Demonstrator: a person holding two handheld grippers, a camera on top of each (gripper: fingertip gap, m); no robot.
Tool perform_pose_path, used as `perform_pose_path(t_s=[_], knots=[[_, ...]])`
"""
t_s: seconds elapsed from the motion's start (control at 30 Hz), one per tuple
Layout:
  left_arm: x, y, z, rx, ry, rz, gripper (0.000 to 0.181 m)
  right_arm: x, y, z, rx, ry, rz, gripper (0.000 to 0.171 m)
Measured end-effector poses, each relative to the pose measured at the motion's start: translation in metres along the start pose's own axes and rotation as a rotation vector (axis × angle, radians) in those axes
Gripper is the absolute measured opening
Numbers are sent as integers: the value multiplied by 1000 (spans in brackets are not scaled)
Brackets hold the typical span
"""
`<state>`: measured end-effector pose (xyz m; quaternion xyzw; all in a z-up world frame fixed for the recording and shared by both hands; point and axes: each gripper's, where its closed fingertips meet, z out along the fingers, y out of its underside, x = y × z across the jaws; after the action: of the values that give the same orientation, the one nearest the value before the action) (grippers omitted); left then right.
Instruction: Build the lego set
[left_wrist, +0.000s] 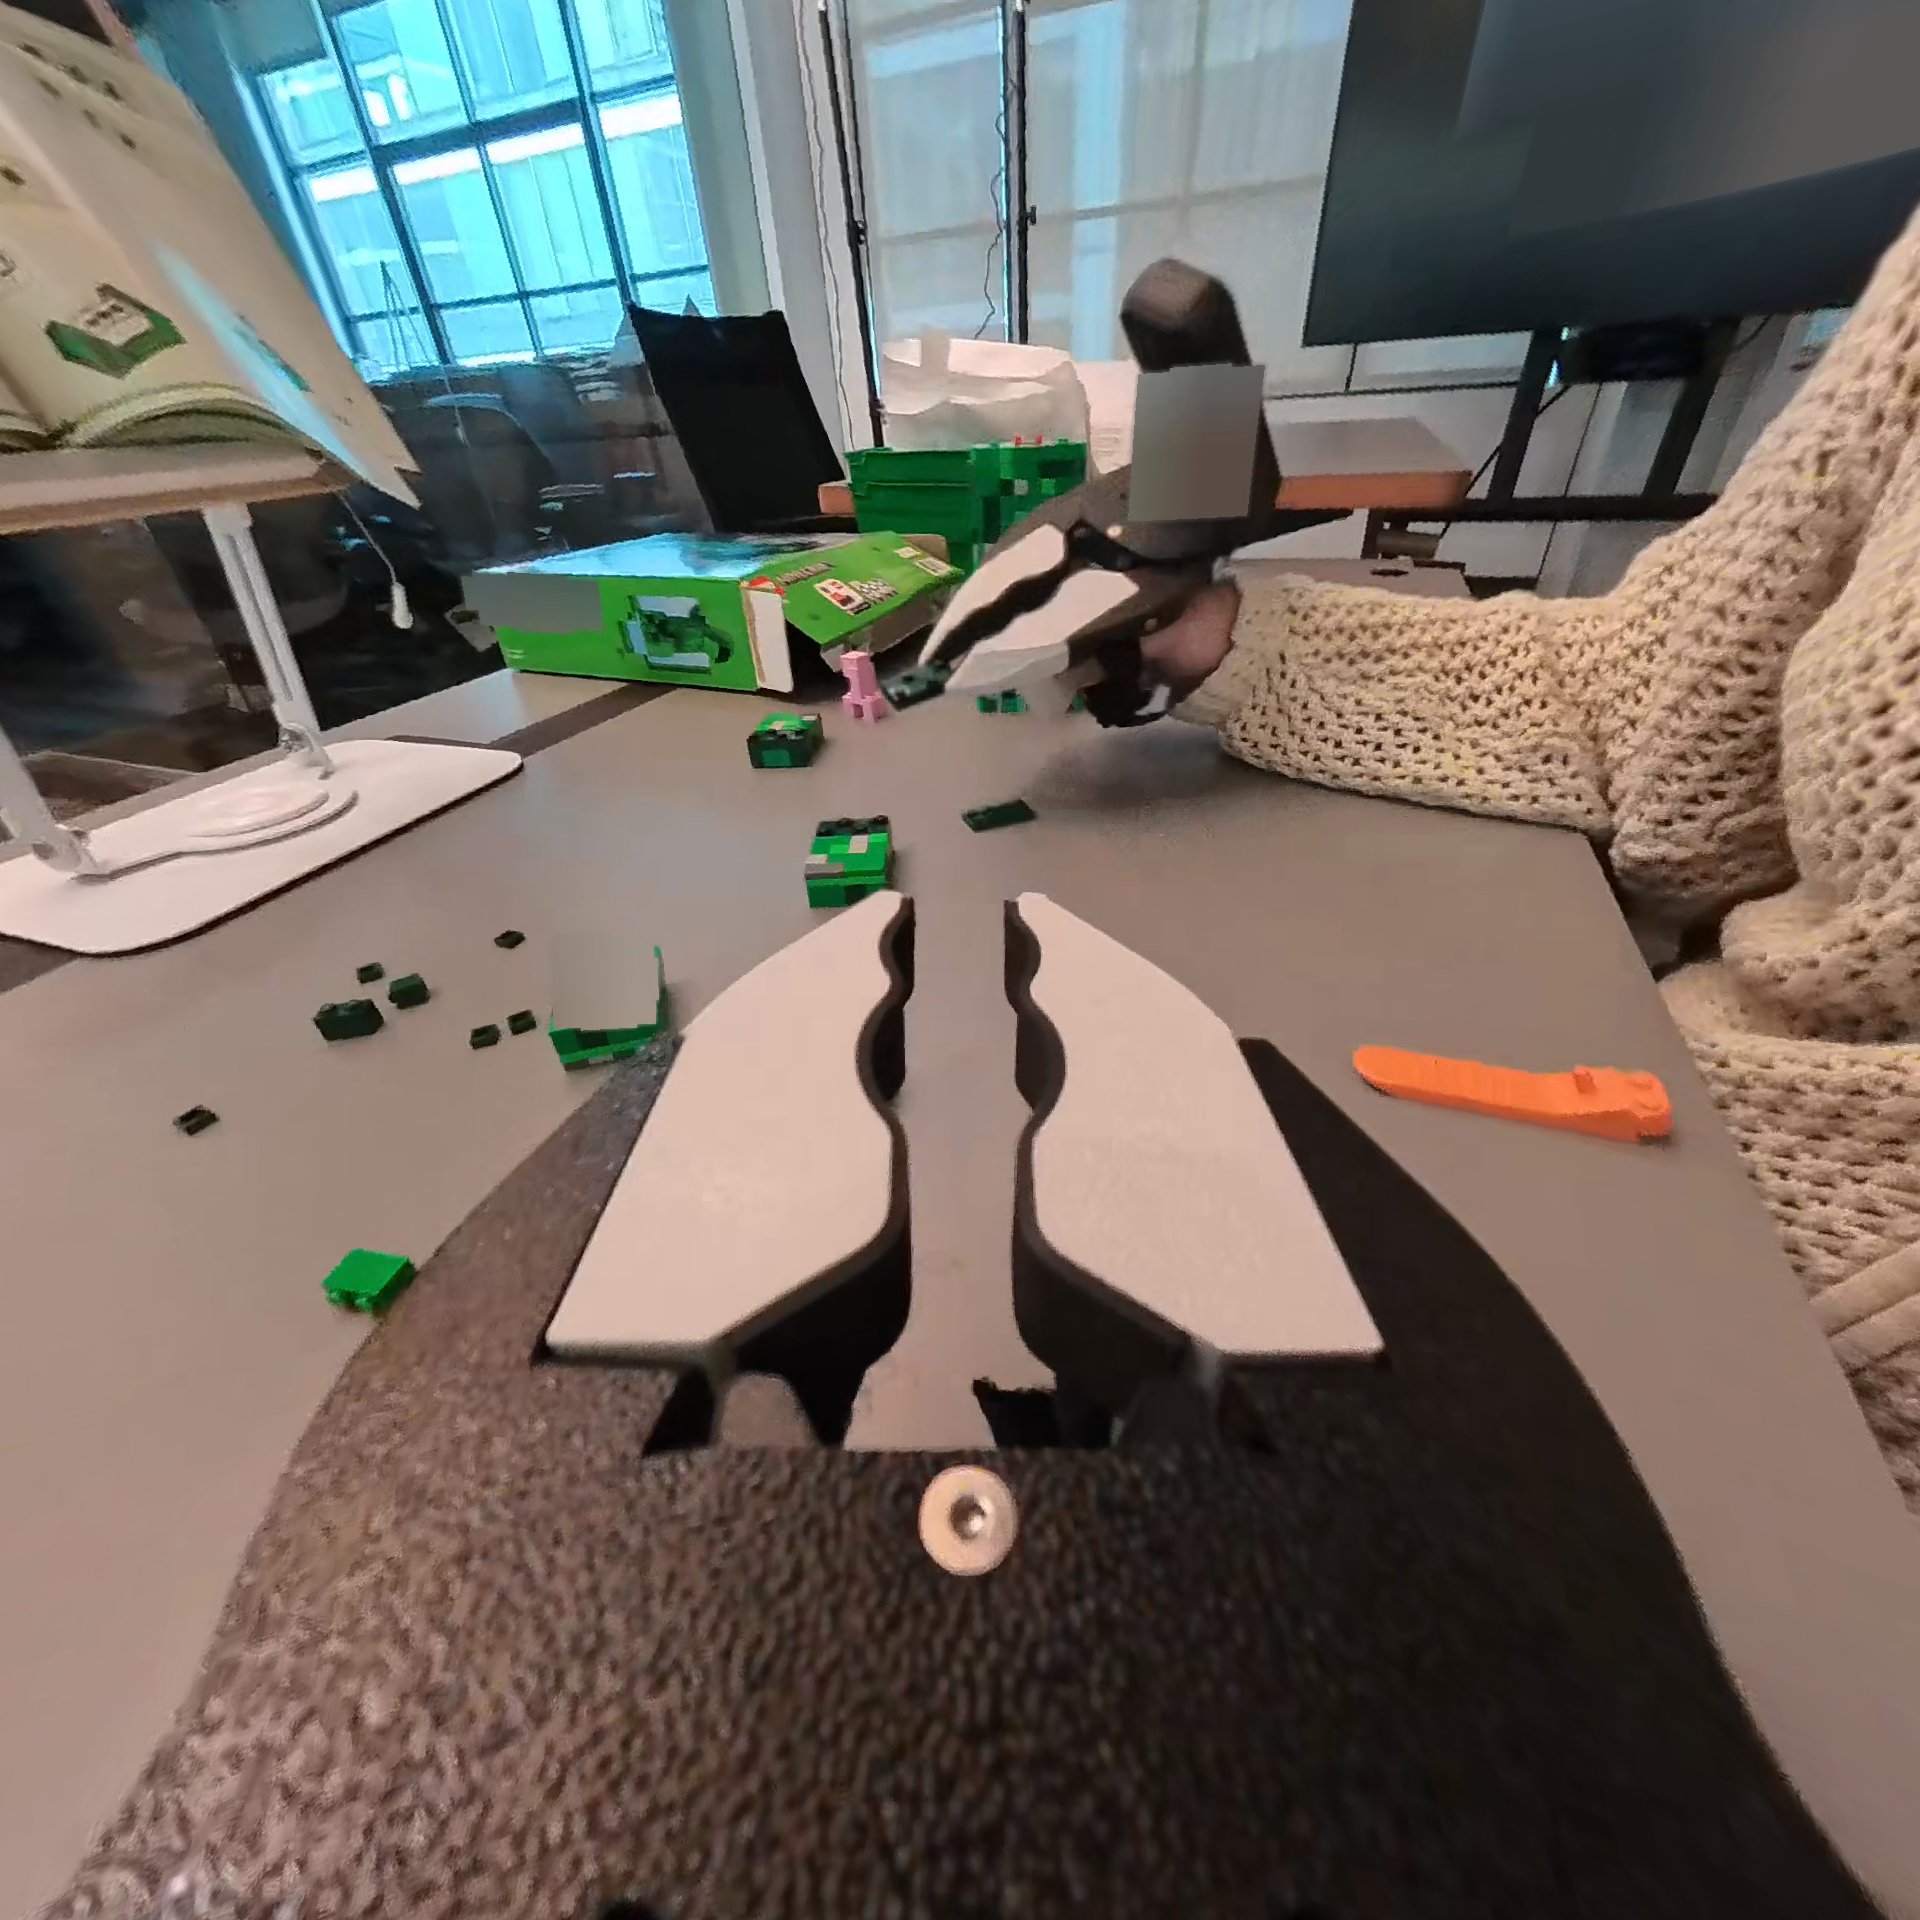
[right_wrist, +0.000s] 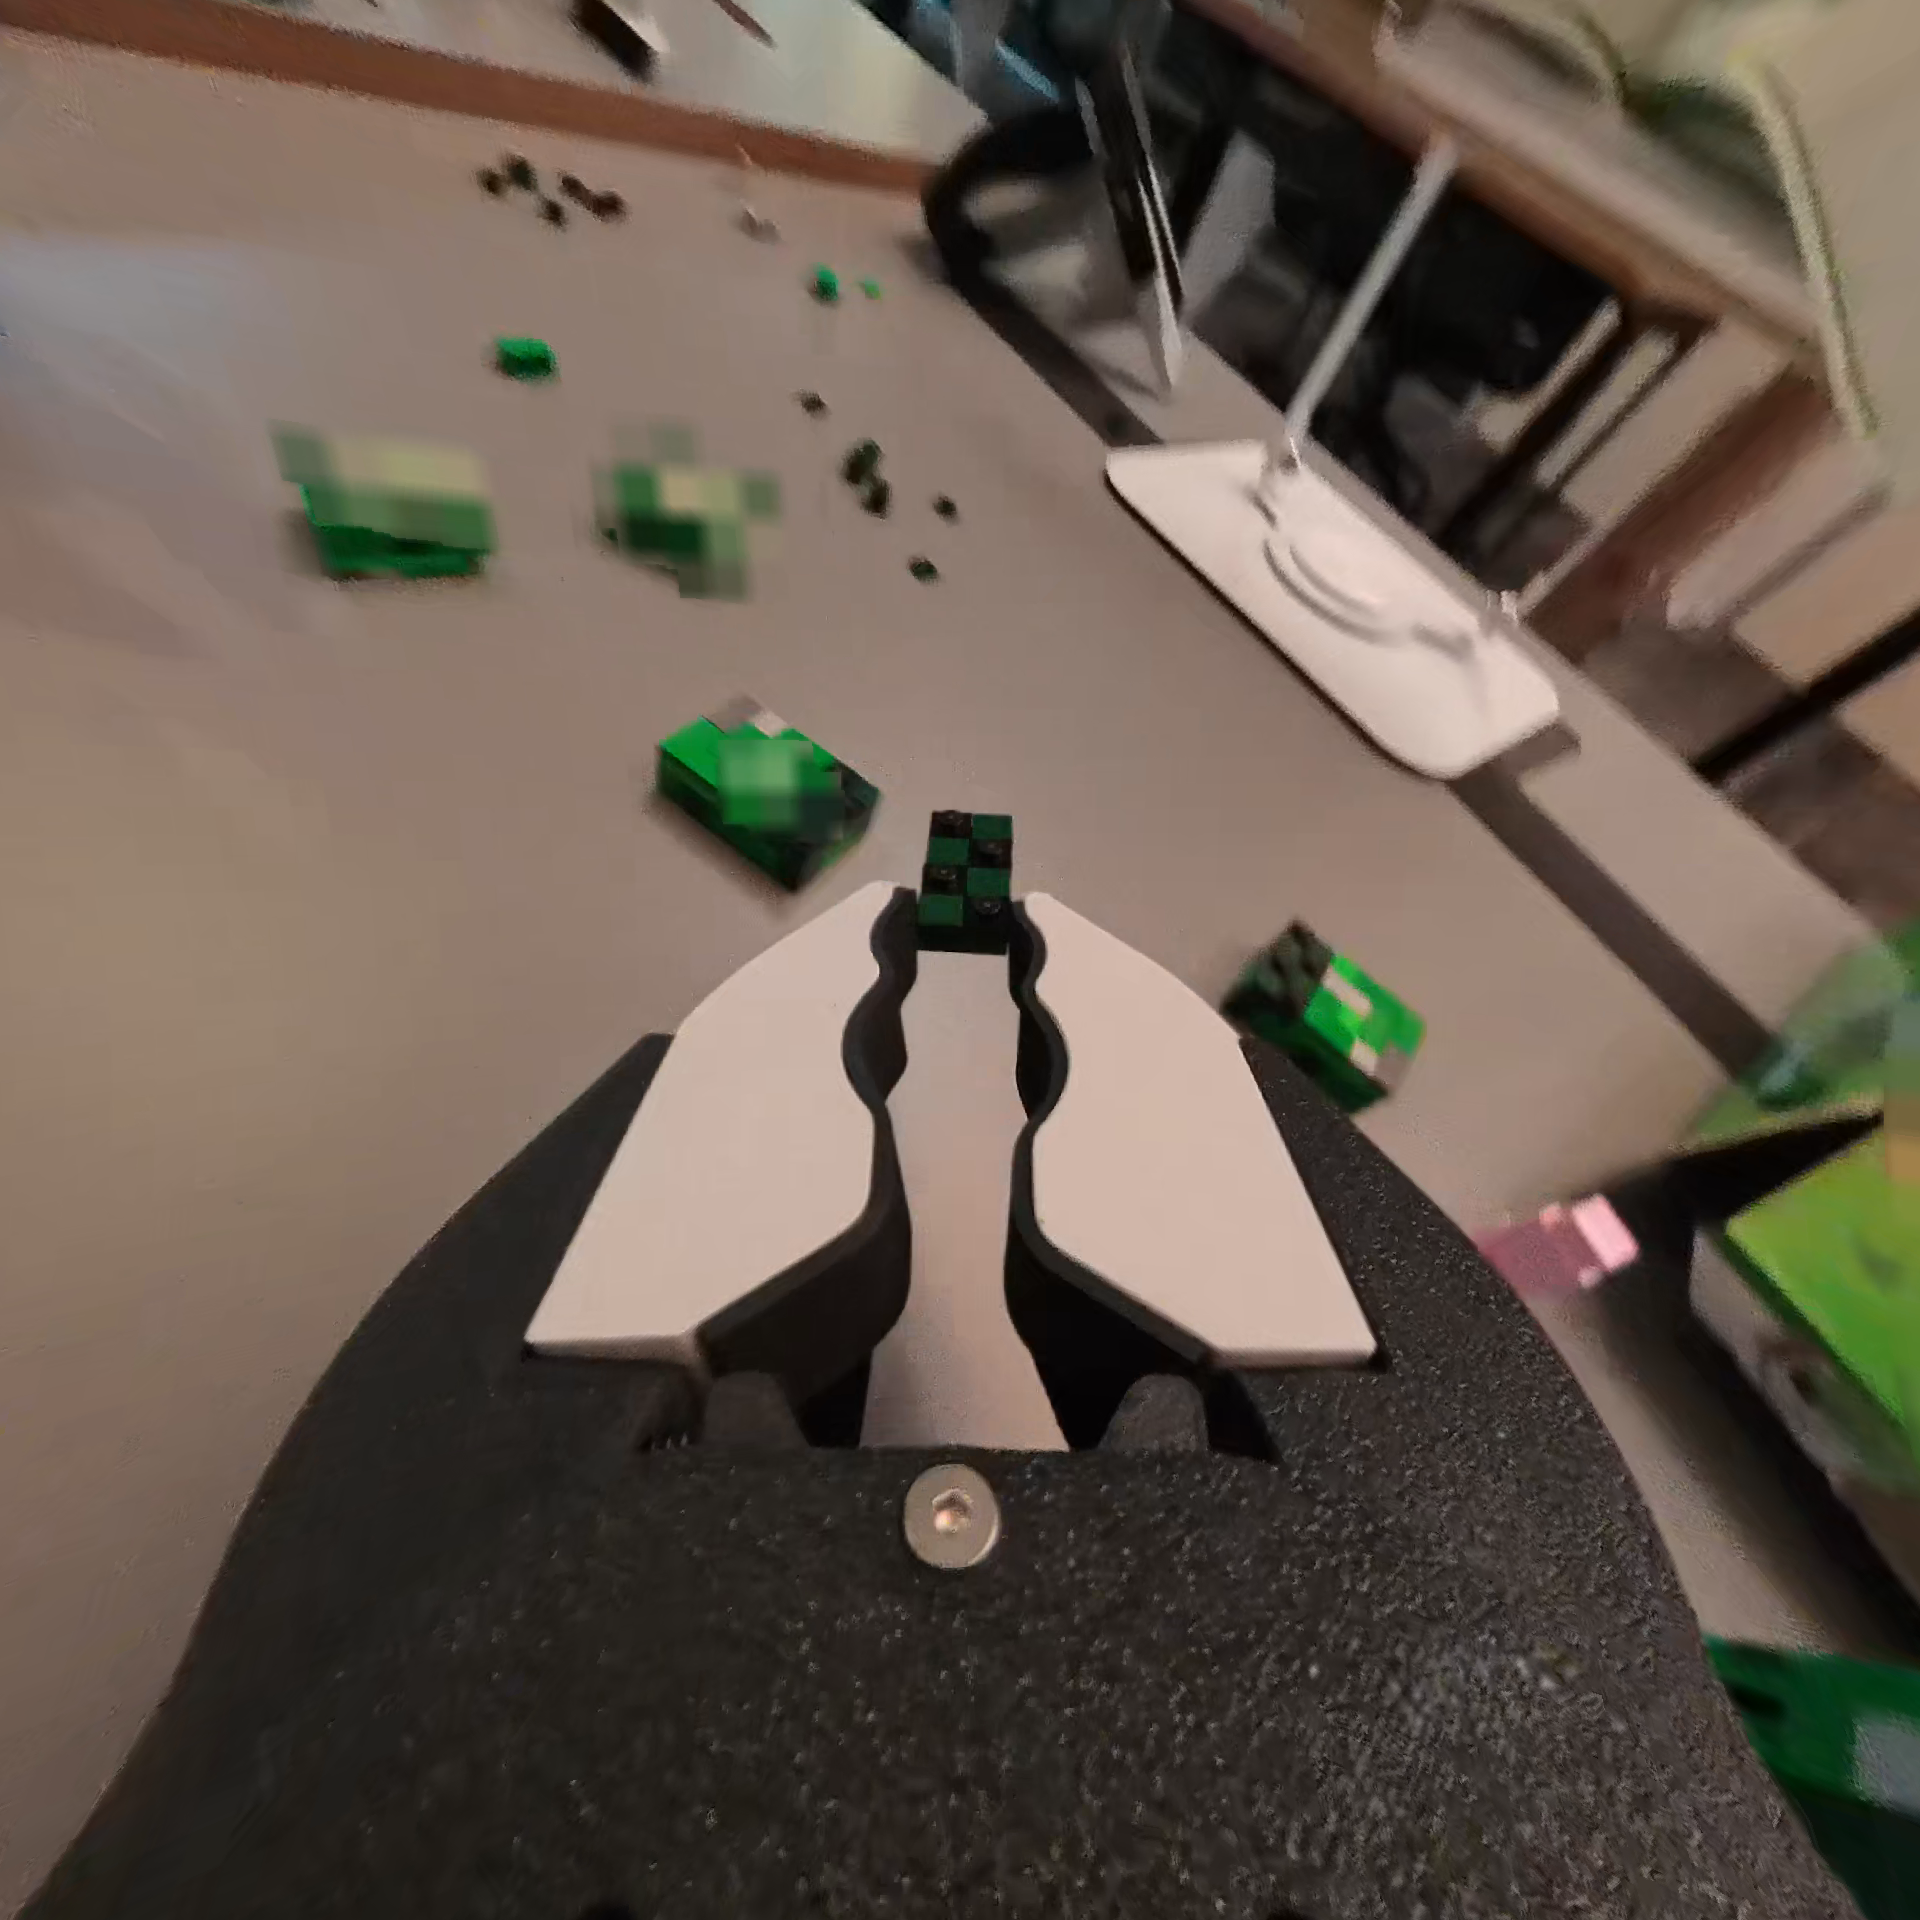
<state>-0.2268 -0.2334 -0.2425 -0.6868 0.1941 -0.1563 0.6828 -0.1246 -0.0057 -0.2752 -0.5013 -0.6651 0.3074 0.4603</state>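
My left gripper (left_wrist: 961, 906) is open and empty, its fingers a narrow gap apart, low over the grey table (left_wrist: 1299, 935). A green sub-assembly (left_wrist: 850, 860) lies just beyond its left fingertip. My right gripper (right_wrist: 961, 920) is shut on a small plate assembly (right_wrist: 966, 883) of dark and bright green squares, held at the fingertips above the table. It also shows in the left wrist view (left_wrist: 935, 675), at the far side near a pink figure (left_wrist: 860, 686). Other green sub-assemblies lie on the table (right_wrist: 769, 800) (right_wrist: 1325, 1023) (left_wrist: 787, 740).
Loose dark green pieces (left_wrist: 348, 1018) lie at the left, with a bright green brick (left_wrist: 367, 1278) nearer. An orange brick separator (left_wrist: 1517, 1091) lies right. A green box (left_wrist: 707, 613) lies at the back. An instruction booklet (left_wrist: 125, 291) sits on a white stand (left_wrist: 239, 831). A knit sleeve (left_wrist: 1558, 727) reaches in. The tips of one gripper are about 25 cm away from the tips of the other.
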Motion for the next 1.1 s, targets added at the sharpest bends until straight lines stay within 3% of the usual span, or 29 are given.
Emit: perform_pose_path(t_s=[0.23,0.57,0.63,0.73,0.83,0.97,1.1], knots=[[-8,-1,-1,9,-57,-16,15,1,41,2,-251,-32,28,16],[-10,2,2,-26,-99,15,12,10,66,-3,-385,7,29,21],[-10,3,2,-28,-100,16,12,17,60,-7,-374,53,41,36],[-10,3,2,-29,-105,18,11,28,28,-25,-261,145,0,29],[-10,3,3,-36,-108,20,10,3,18,-31,-208,28,109,27],[-9,5,4,-50,-109,31,9,-21,54,-24,-392,-20,74,28],[-5,7,6,-68,-94,62,7,-36,48,-13,-372,-82,147,32]])
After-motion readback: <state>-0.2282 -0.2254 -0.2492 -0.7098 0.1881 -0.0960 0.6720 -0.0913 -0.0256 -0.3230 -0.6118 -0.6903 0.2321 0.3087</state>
